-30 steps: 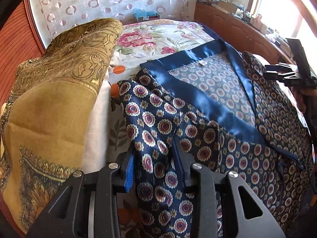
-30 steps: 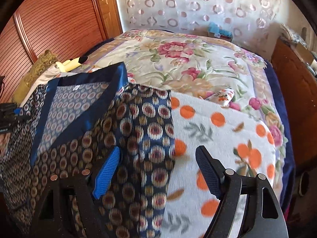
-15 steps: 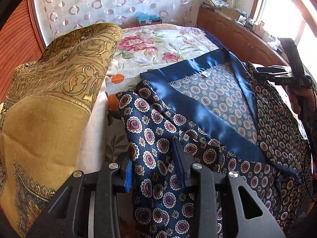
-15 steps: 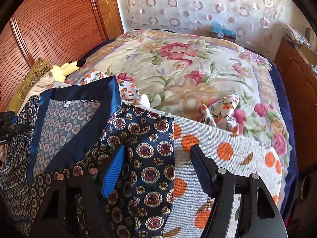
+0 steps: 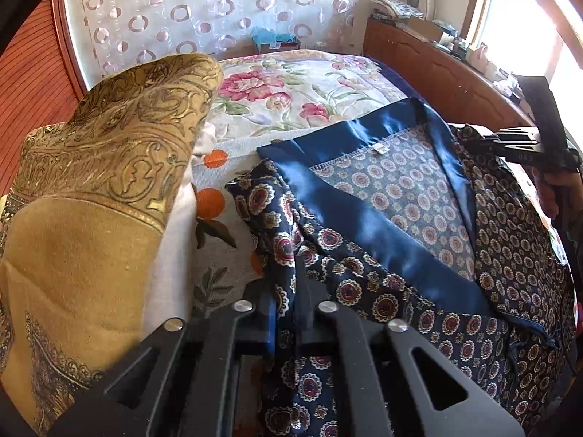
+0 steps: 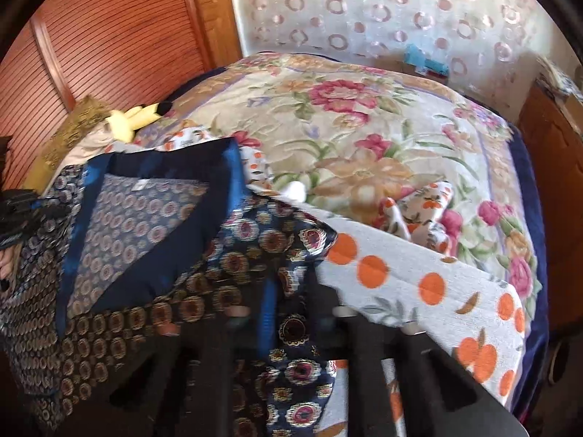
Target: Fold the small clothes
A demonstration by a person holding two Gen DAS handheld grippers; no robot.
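Note:
A navy patterned pyjama top (image 5: 393, 218) with shiny blue collar trim lies open on the bed, collar away from me. It also shows in the right wrist view (image 6: 138, 225). My left gripper (image 5: 286, 291) is shut on the top's left shoulder fabric. My right gripper (image 6: 291, 291) is shut on the top's right shoulder fabric, next to the orange-dotted blanket (image 6: 419, 284). The right gripper's body (image 5: 528, 145) shows at the far right of the left wrist view.
A pile topped with gold patterned cloth (image 5: 91, 200) rises at the left. The floral bedspread (image 6: 346, 127) covers the bed behind. A crumpled orange-print garment (image 6: 426, 215) lies on it. A yellow plush toy (image 6: 131, 116) and wooden wardrobe (image 6: 91, 36) stand left; a wooden ledge (image 5: 437, 65) runs right.
Both grippers went from open to shut on the top's shoulder fabric. The right gripper moved left onto the cloth and the shoulders have bunched up.

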